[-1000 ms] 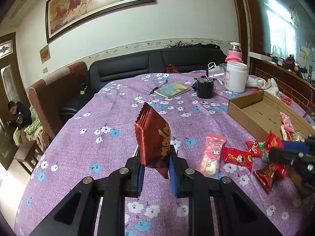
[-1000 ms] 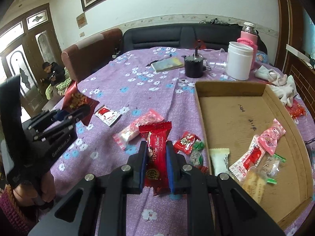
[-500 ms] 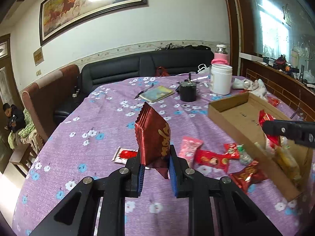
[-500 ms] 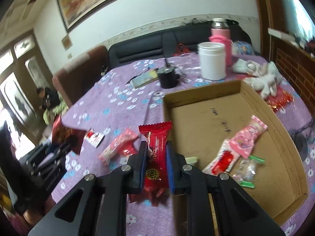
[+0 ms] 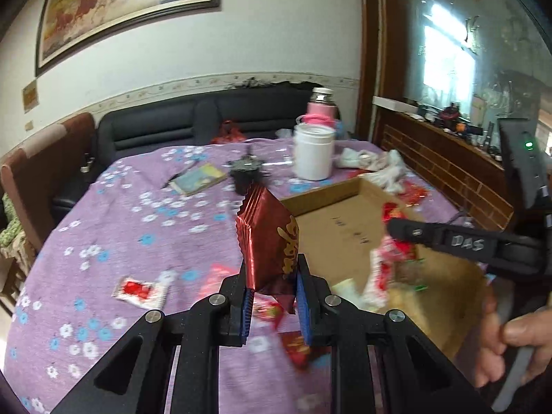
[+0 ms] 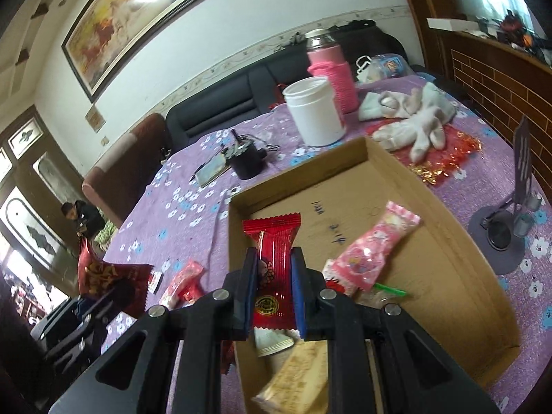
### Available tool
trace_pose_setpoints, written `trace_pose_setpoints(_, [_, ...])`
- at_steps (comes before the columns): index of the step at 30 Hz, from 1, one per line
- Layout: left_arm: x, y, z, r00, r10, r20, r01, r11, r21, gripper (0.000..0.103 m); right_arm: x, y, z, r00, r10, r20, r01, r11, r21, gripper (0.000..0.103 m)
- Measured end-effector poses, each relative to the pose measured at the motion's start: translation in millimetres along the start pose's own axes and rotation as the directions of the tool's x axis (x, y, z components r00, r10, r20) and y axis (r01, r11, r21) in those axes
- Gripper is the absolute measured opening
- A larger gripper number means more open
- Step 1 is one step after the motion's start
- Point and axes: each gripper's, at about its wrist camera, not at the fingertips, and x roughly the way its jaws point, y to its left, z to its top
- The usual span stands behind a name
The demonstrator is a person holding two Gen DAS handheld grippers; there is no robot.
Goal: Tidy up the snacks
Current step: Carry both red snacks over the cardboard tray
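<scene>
My right gripper (image 6: 274, 288) is clamped on a red candy packet (image 6: 272, 269), held over the near-left corner of the cardboard box (image 6: 459, 241). Inside it, lower centre, lie a pink packet (image 6: 374, 246) and a beige biscuit pack (image 6: 298, 379); the box's far half is bare. My left gripper (image 5: 274, 296) pinches a dark red foil bag (image 5: 269, 238) upright above the purple tablecloth (image 5: 103, 227), with loose packets blurred beneath. Beyond the far rim stand a white jar (image 6: 314, 114) and pink flask (image 6: 331, 72); gloves (image 6: 410, 117) upper right.
</scene>
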Motion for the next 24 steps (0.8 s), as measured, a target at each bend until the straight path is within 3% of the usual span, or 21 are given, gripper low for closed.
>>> trace_pose_setpoints(5, [10.0, -42.4, 3.5, 0.996, -0.087, -0.036, 0.087, 0.996, 0.016, 0.022, -0.6, -20.3, 4.5, 1.000, -0.026, -0.001, 0.026, 0.999, 0.046, 0.017])
trace_pose_setpoints(12, [36.0, -87.4, -1.8, 0.983, -0.151, -0.108, 0.156, 0.987, 0.039, 0.021, 7.2, -48.2, 8.8, 0.994, -0.108, -0.032, 0.111, 0.989, 0.100, 0.017])
trace_pose_setpoints(24, [64.0, -109.7, -11.2, 0.969, -0.173, -0.177, 0.182, 0.983, 0.036, 0.021, 22.8, -64.5, 3.3, 0.974, -0.197, -0.110, 0.208, 0.972, 0.106, 0.017])
